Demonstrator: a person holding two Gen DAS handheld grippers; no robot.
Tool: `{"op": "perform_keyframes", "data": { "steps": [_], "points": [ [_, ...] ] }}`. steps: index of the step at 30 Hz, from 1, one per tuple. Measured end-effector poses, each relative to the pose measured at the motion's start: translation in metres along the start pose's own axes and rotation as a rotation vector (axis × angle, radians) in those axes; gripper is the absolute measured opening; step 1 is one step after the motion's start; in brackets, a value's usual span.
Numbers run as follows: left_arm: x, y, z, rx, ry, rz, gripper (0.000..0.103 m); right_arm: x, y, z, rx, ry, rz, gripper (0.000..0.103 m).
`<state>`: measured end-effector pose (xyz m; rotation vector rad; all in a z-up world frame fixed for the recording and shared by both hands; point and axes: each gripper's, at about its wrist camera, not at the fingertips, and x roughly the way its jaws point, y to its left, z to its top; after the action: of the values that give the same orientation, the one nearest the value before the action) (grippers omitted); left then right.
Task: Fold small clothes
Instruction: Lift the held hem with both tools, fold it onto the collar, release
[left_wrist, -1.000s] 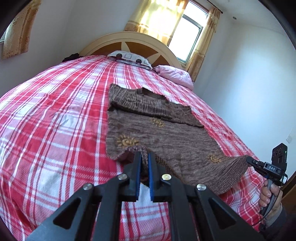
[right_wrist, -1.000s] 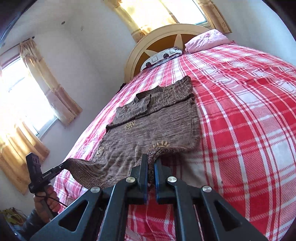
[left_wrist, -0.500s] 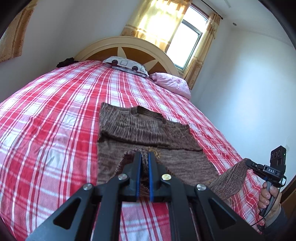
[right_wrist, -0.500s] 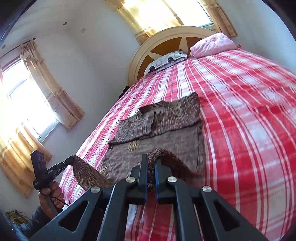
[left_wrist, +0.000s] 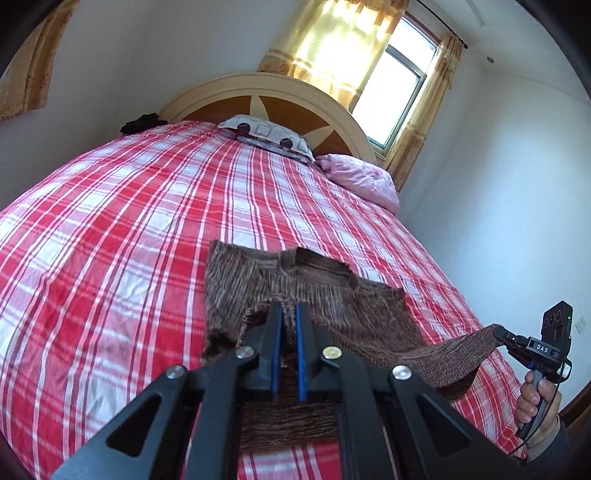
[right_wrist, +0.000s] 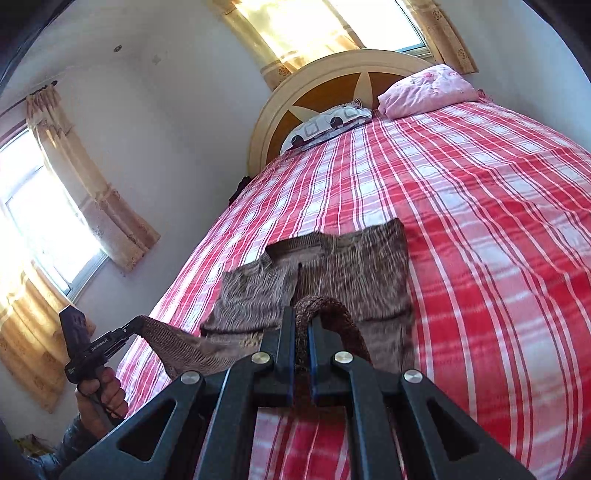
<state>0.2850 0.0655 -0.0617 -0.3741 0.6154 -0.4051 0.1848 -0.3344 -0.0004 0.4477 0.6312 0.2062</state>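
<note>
Both tongs are clenched on the hem of one brown knit sweater (left_wrist: 306, 295): the left gripper (left_wrist: 289, 314) and the right gripper (right_wrist: 301, 317) hold it lifted above a red plaid bed (left_wrist: 129, 229). Two pillows lie by the headboard (left_wrist: 273, 92); the right gripper's body reads "DAS".

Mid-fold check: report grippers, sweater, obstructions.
Left gripper and right gripper both shut on brown knit sweater hem, lifted over its body. Plaid bedspread ahead shows no obstruction.
</note>
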Motion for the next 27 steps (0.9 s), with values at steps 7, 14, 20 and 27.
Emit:
{"op": "perform_keyframes", "data": {
  "steps": [7, 14, 20, 27],
  "points": [
    [0.046, 0.012, 0.029, -0.007, 0.022, 0.035, 0.007, 0.05, -0.021, 0.04, 0.022, 0.015, -0.014, 0.005],
    [0.091, 0.029, 0.053, -0.029, 0.039, 0.057, 0.007, 0.11, -0.052, 0.08, 0.055, 0.036, -0.033, 0.005],
    [0.142, 0.043, 0.058, -0.035, 0.109, 0.089, 0.007, 0.162, -0.076, 0.094, 0.079, 0.087, -0.064, 0.005],
    [0.178, 0.05, 0.064, -0.027, 0.137, 0.141, 0.008, 0.212, -0.107, 0.103, 0.141, 0.138, -0.086, 0.005]
  ]
}}
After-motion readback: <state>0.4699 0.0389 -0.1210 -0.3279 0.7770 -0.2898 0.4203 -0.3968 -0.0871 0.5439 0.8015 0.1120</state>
